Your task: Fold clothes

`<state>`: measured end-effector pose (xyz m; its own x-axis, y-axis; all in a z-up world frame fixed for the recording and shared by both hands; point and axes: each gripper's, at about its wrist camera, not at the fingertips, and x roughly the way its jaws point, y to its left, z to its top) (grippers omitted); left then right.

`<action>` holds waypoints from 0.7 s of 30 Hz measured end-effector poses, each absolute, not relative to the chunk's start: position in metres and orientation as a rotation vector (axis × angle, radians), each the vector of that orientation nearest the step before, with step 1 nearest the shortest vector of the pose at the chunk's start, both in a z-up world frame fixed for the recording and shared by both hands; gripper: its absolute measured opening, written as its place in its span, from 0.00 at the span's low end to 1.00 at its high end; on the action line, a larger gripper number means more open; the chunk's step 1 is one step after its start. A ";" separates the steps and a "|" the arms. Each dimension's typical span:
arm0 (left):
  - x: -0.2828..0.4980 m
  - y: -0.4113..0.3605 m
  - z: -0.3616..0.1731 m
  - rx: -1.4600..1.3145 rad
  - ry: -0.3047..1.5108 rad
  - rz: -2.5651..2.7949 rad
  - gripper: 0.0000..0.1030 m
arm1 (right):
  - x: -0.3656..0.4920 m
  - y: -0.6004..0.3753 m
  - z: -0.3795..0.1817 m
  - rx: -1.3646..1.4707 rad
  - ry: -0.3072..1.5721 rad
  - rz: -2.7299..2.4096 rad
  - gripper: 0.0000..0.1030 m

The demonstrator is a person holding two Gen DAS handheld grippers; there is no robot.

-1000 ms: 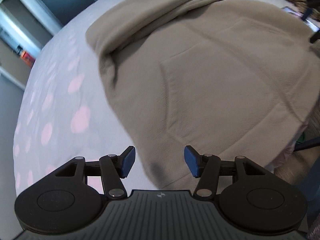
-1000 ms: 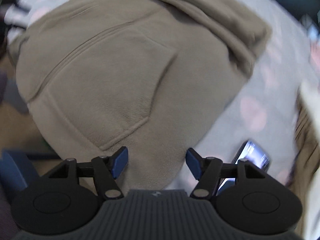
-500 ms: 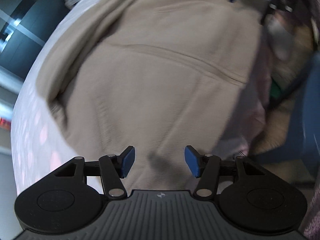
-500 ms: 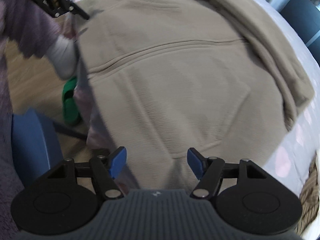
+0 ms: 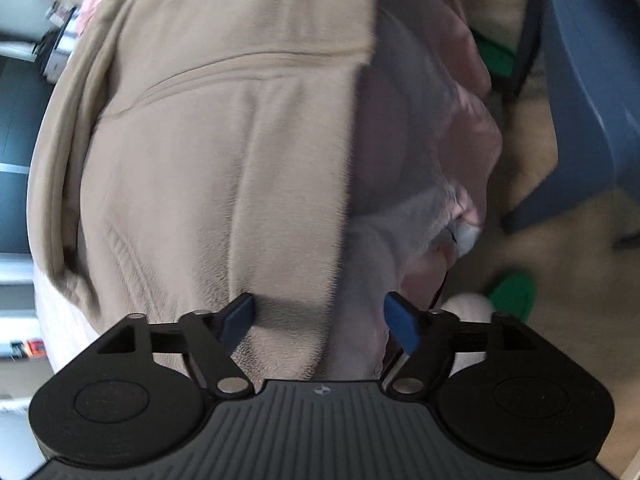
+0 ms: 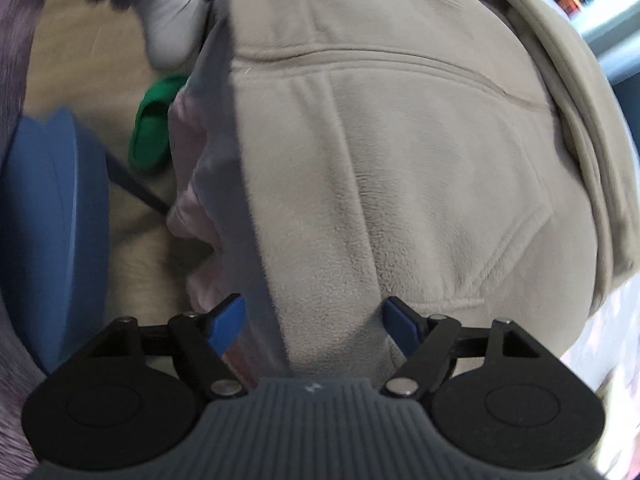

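Note:
A beige fleece garment (image 5: pixel 208 160) with a zip seam and pocket stitching lies spread on a bed, its hem running along the bed's edge. My left gripper (image 5: pixel 320 320) is open, its blue pads either side of the hem where the fleece meets the drooping sheet. In the right wrist view the same beige fleece garment (image 6: pixel 420 168) fills the frame. My right gripper (image 6: pixel 314 322) is open too, straddling the hem edge from the other end, with nothing pinched between its fingers.
A pale sheet with pink spots (image 5: pixel 420 152) hangs over the bed edge. Beside the bed stand a blue chair (image 6: pixel 48 216), green slippers (image 6: pixel 154 128) and a person's white sock (image 6: pixel 168 28) on a tan floor (image 5: pixel 560 280). Dark shelving (image 5: pixel 16 128) lies beyond the bed.
Both grippers have swung down and outward to the garment's hem at the bed edge, closing in on the fabric. Their fingers stayed open throughout.

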<state>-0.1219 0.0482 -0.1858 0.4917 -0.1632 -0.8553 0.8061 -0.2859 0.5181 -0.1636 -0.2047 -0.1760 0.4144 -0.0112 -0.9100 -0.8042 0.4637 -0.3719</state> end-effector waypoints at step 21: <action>-0.105 0.045 -0.137 1.484 0.561 -0.973 0.13 | -0.170 -0.220 -0.121 -0.960 0.892 0.561 0.29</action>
